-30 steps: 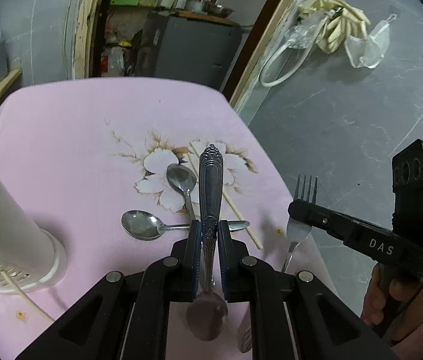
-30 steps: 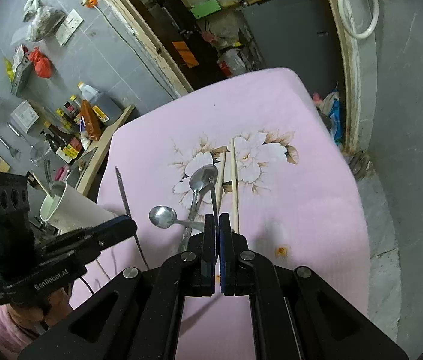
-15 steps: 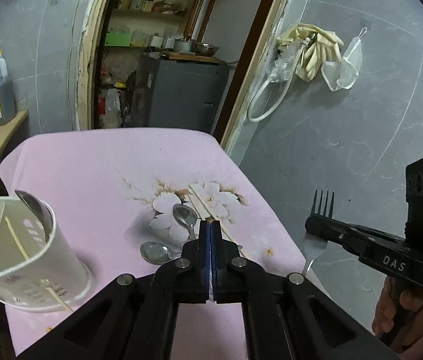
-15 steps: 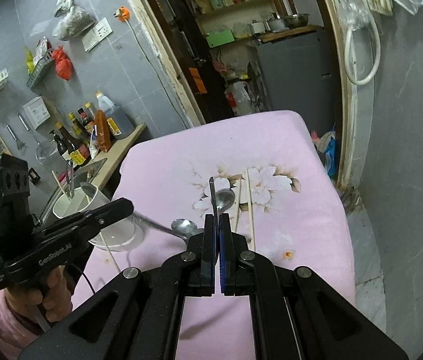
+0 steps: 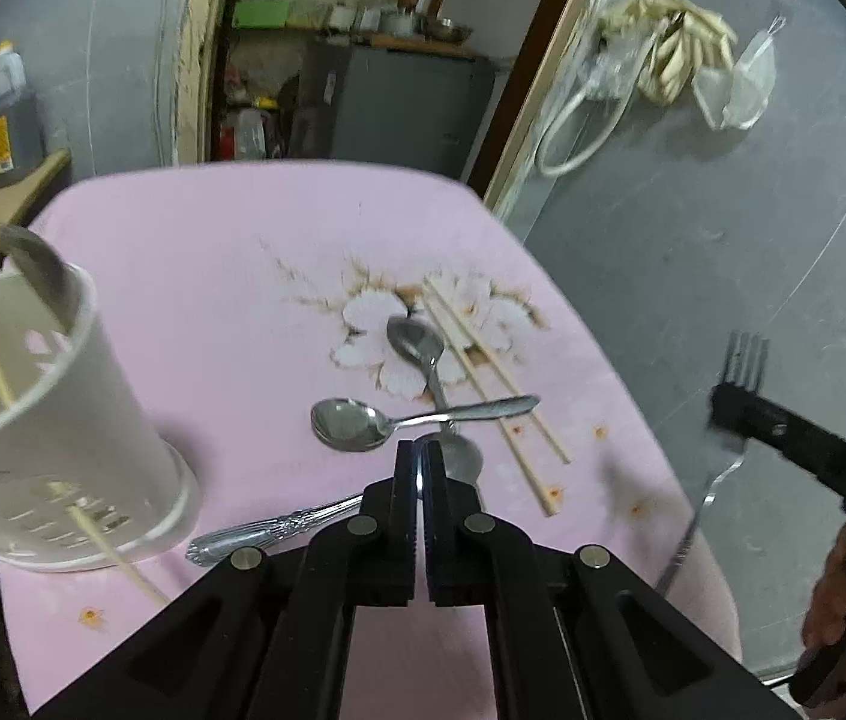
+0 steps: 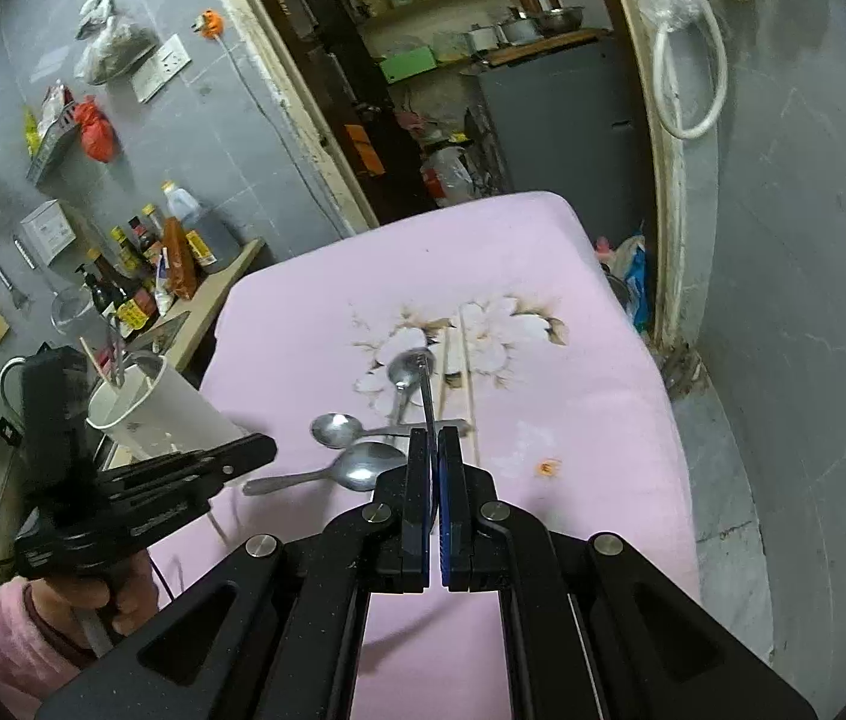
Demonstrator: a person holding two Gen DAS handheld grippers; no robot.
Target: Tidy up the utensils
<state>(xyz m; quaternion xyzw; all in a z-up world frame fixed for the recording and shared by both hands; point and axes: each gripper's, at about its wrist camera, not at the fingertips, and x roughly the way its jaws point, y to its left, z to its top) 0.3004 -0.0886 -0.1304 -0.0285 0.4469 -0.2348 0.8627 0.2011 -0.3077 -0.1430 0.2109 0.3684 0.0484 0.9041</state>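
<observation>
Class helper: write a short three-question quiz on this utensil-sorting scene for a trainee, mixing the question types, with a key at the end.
1. Multiple choice: What does the right claw grip?
A. a knife
B. a fork
C. a ladle

2. True or false: The two loose chopsticks lie side by side on the pink cloth.

3. Count: How many spoons lie on the cloth, outside the white cup?

Key: 1 B. 2 True. 3 Three.
</observation>
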